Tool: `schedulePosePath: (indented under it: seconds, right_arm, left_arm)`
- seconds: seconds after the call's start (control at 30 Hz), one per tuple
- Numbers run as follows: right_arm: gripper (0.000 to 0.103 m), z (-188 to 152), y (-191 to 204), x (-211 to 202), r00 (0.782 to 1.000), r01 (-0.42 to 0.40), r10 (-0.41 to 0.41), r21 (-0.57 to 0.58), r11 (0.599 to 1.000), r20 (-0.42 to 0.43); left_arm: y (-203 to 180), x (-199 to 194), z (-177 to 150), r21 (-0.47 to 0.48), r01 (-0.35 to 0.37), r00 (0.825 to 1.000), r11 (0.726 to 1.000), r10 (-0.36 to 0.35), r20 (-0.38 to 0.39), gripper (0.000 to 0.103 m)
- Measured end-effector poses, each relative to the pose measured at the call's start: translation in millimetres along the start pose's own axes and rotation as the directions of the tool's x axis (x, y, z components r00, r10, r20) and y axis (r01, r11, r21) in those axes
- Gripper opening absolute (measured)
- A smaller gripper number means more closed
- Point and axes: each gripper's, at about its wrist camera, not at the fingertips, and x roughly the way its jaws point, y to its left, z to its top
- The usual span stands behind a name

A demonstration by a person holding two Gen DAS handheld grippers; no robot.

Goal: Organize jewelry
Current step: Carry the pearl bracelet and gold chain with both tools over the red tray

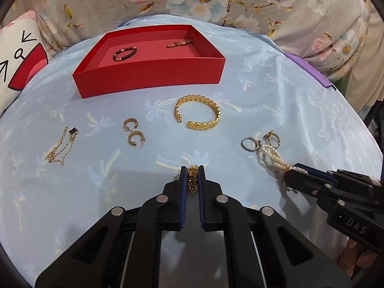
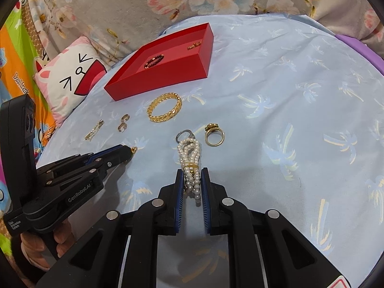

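The left tongs (image 1: pixel 192 169) were clamped on a gold chain (image 1: pixel 192 180); the right tongs (image 2: pixel 192 171) gripped a pearl bracelet (image 2: pixel 190 163). Both lay on the blue cloth (image 1: pixel 276 96), near the red box (image 1: pixel 148 76).

- Cloth (image 1: pixel 288 100): pale blue, satiny sheen, palm print.
- Box (image 1: pixel 153 79): red card, matt.
- Cuff bangle (image 1: pixel 198 115): gold metal, braided relief, glossy.
- Pearl bracelet (image 2: pixel 190 160): lustrous beads, gold band.
- Left gripper (image 1: pixel 192 175): matt black plastic, ribbed blue pads.
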Motion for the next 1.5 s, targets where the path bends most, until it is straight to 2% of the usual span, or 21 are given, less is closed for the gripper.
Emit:
schedulePosePath:
  seconds: [0.23, 0.47, 0.67, 0.83, 1.03, 1.13, 1.3, 1.5]
  right_arm:
    - [0.013, 3, 2, -8, 1.0, -0.023, 0.023, 0.0, 1.0, 0.019]
    - [0.013, 15, 11, -28, 0.998, -0.033, 0.035, -0.025, 0.999, 0.058]
    - [0.013, 45, 24, -41, 0.995, -0.061, 0.069, -0.104, 0.993, 0.071]
    - [0.013, 82, 36, -39, 0.992, -0.08, 0.094, -0.159, 0.984, 0.083]
    - [0.013, 138, 46, -19, 0.988, -0.065, 0.089, -0.18, 0.982, 0.127]
    - [0.013, 162, 49, 1, 0.988, -0.059, 0.083, -0.18, 0.982, 0.127]
    - [0.013, 189, 43, 50, 0.993, -0.051, 0.064, -0.131, 0.99, 0.099]
    - [0.013, 208, 27, 101, 0.998, -0.037, 0.04, -0.07, 0.997, 0.047]
  left_arm:
    - [10, -21, 4, -0.023, 0.009, 0.999, 1.0, -0.009, 0.034, 0.007]
    - [33, -53, 22, -0.04, -0.008, 0.995, 0.999, 0.012, 0.097, 0.007]
    - [57, -70, 53, -0.049, -0.055, 0.985, 0.997, 0.062, 0.159, 0.007]
    - [78, -66, 86, -0.074, -0.086, 0.974, 0.993, 0.1, 0.202, 0.007]
    - [95, -50, 129, -0.093, -0.121, 0.959, 0.988, 0.14, 0.247, 0.007]
    - [101, -34, 150, -0.093, -0.128, 0.958, 0.987, 0.148, 0.246, 0.007]
    - [110, 4, 172, -0.106, -0.121, 0.968, 0.987, 0.141, 0.209, 0.007]
    - [116, 41, 183, -0.12, -0.11, 0.975, 0.987, 0.131, 0.181, 0.007]
